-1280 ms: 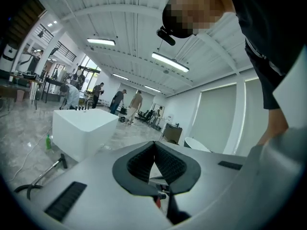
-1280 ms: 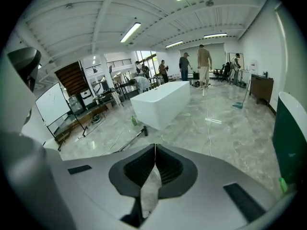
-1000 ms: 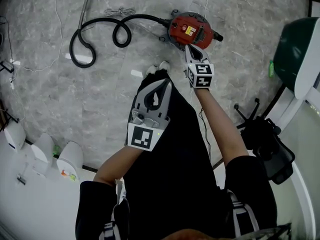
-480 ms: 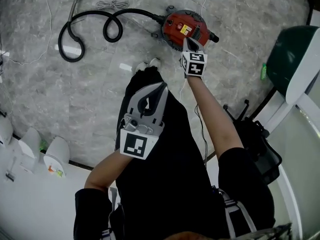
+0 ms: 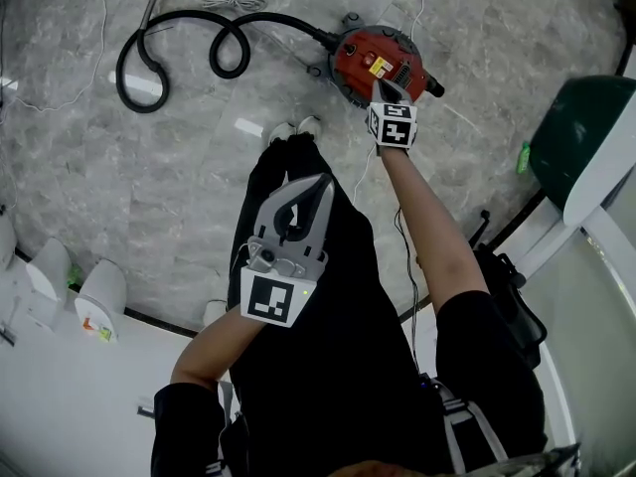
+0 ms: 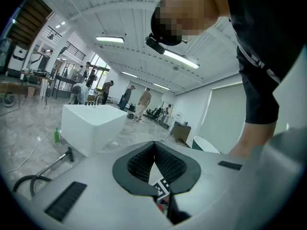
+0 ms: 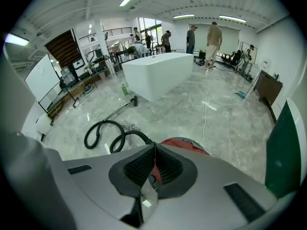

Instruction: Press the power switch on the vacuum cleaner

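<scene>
Right gripper (image 5: 382, 86) is pointing its closed tips at the vacuum cleaner (image 5: 364, 56), and left gripper (image 5: 319, 183) is hanging back, closed too.

Head view: the red vacuum cleaner is sitting on the grey marble floor (image 5: 179, 177) just ahead of the person's shoes, its black hose (image 5: 171, 34) curling off to the left; the right arm is reaching out long, the tips lying over the top of the red body, though contact is hard to call, while the left gripper is hovering over the person's dark clothing, well short of the machine. Left gripper view: the jaws are meeting tip to tip with nothing between them. Right gripper view: the jaws are pressing together, empty, with the red shell showing right behind the tips and a white block (image 7: 158, 73) standing across the room.
</scene>
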`<state>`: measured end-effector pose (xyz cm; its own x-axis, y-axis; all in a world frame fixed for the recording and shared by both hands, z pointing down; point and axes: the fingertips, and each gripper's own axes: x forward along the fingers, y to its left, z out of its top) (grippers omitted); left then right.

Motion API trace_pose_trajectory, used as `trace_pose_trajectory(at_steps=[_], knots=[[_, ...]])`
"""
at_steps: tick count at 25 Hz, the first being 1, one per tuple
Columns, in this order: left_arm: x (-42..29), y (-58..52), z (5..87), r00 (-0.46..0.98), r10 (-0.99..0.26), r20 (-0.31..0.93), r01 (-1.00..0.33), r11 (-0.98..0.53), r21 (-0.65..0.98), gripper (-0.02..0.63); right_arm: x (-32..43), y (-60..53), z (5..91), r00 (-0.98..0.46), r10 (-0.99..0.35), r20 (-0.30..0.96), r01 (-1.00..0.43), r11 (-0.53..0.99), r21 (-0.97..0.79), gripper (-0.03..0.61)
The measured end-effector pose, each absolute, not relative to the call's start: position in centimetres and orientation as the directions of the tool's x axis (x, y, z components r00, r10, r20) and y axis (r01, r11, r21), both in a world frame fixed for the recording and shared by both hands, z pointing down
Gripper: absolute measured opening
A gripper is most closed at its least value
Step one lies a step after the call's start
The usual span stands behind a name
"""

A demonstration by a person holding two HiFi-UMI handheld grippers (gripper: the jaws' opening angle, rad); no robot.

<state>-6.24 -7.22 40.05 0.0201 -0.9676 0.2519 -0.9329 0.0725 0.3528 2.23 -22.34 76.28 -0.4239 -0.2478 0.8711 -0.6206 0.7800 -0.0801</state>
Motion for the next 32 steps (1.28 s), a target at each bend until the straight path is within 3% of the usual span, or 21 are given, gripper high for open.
trace_pose_trajectory(at_steps=[8,15,24,32], knots=[[-7.4,-8.0,40.7,0.006,-0.969,0.246,-0.933,0.082,0.349,0.018,2.0,-23.2,80.6,-0.379,-0.215,0.9,-0.607,0.792,-0.067,0.02],[-7.4,-8.2,42.7,-0.004,-0.966,0.259,-0.924,0.102,0.369,0.018,0.5,-23.8,83.5,-0.382,-0.191,0.904,-0.474,0.88,-0.015,0.02],[-9.6,-7.6,43.6,-0.032,-0.965,0.262,-0.913,0.134,0.385,0.018,2.0,-24.2,86.8,-0.348,-0.179,0.92,-0.577,0.815,-0.06,0.02],[-11.0,-7.4,45.0,-0.056,-0.96,0.273,-0.909,0.163,0.385,0.018,1.4,-25.3,89.1,-0.327,-0.177,0.928,-0.548,0.836,-0.033,0.02]])
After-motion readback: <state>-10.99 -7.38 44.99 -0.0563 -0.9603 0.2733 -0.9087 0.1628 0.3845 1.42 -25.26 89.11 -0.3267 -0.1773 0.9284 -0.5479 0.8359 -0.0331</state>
